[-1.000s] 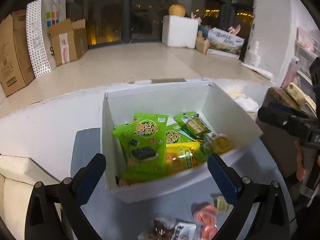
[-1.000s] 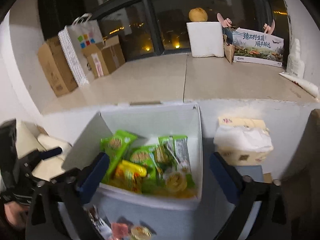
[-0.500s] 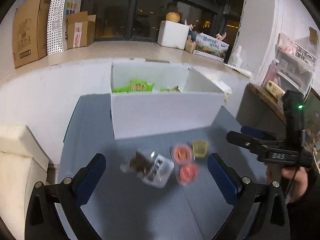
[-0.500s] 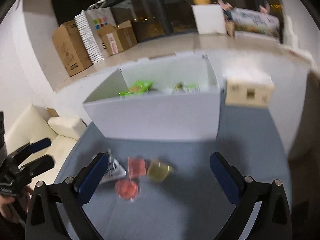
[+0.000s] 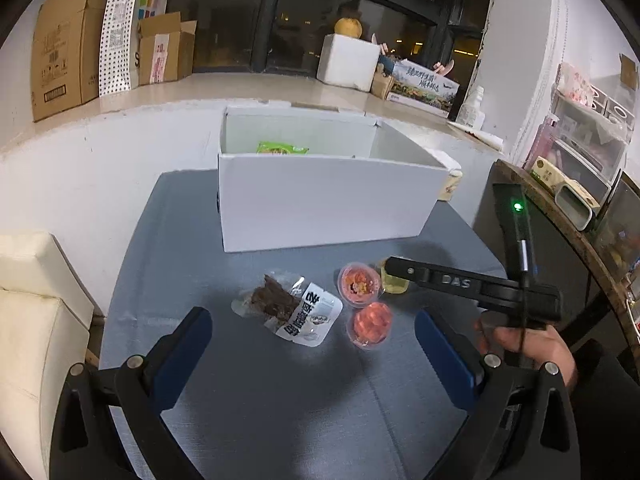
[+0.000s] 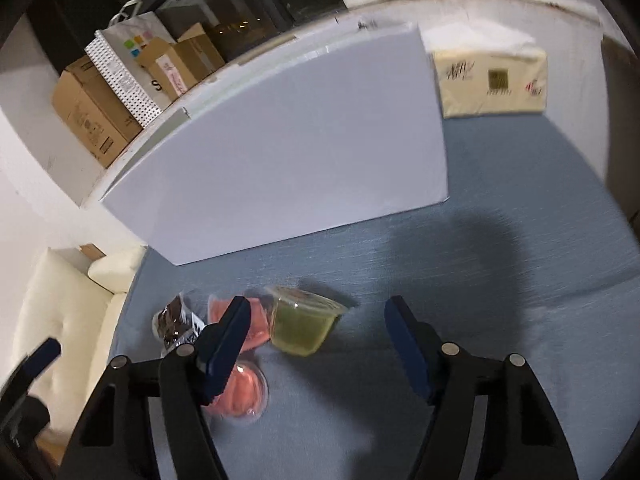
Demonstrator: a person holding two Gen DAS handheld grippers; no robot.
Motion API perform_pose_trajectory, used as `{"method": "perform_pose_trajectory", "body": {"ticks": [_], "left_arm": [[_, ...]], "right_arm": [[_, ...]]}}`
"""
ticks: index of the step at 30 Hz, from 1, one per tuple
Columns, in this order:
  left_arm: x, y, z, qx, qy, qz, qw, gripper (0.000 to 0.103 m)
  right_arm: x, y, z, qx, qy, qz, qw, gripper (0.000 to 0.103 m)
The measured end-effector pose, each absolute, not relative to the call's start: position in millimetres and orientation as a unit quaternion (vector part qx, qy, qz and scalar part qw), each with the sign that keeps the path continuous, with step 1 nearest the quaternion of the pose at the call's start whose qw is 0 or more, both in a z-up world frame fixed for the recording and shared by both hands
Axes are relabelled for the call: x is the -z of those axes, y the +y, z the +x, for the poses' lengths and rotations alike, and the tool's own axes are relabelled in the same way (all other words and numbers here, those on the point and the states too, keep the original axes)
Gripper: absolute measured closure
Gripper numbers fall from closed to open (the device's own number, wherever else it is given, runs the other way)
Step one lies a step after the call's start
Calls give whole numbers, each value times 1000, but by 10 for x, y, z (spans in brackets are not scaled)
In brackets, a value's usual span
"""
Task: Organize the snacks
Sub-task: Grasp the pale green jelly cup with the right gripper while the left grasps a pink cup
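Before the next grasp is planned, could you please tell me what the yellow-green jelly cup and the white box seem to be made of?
Yellow-green jelly cup: probably thin clear plastic, glossy; the translucent filling shows through its wall. White box: likely matte coated cardboard, with flat folded panels and thin, crisp edges.

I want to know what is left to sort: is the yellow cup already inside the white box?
No, the yellow cup stands on the blue table in front of the white box, beside the red cups.

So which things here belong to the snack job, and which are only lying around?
Job: white box, jerky packet, two red jelly cups, yellow-green cup.
Lying about: tissue pack, cardboard boxes, paper bag.
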State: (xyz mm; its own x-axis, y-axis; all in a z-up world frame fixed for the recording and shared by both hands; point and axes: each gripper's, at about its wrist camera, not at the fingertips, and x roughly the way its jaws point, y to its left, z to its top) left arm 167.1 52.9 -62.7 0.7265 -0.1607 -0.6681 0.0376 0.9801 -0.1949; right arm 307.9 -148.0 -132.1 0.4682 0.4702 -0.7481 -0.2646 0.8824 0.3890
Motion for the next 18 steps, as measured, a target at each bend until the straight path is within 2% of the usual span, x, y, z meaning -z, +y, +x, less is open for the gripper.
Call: {"method": "perform_pose_trajectory", "body": {"ticks": [3,9,18], "left_arm": [[712,534,1732,49,376,-83,922,0],[875,463,1897,48,397,-68,914,0],[966,15,2418,67,419,-11,905,0]], "right_arm": [[1353,-1340,3066,-221,464,71,855,54],[1313,-1398,3043,-234,450,74,858,54],[870,-1812,2730,-243,408,84,876,54]]}}
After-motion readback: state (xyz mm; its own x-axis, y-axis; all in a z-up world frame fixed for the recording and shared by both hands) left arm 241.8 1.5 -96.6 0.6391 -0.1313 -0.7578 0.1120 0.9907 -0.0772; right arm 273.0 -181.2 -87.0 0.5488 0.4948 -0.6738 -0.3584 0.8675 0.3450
